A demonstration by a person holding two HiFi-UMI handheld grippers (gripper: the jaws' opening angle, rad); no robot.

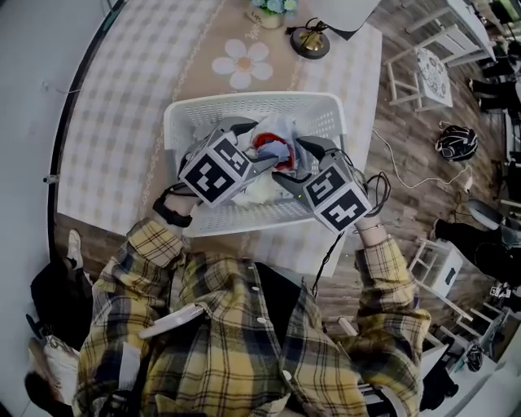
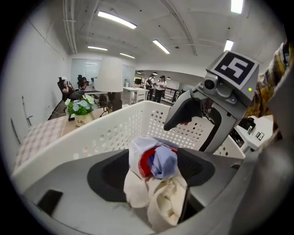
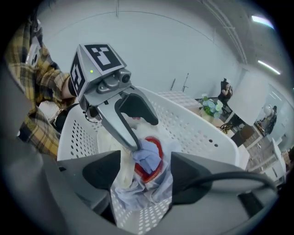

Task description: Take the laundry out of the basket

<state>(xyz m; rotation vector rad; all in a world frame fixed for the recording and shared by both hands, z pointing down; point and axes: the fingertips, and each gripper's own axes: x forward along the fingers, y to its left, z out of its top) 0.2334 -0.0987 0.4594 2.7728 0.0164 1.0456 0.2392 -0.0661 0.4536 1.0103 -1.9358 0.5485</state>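
A white perforated laundry basket stands on the table in front of me. Inside it lies a bunched heap of laundry: white, pale blue and red cloth. My left gripper reaches into the basket from the near left, and its jaws stand wide on either side of the laundry, not pressing it. My right gripper comes in from the near right, pointing steeply down. Its jaws also stand apart with the same heap between them. The two grippers face each other across the heap.
The table carries a checked cloth with a flower-shaped mat, a flower pot and a lamp base behind the basket. White stools and cables lie on the floor to the right. The basket sits close to the table's near edge.
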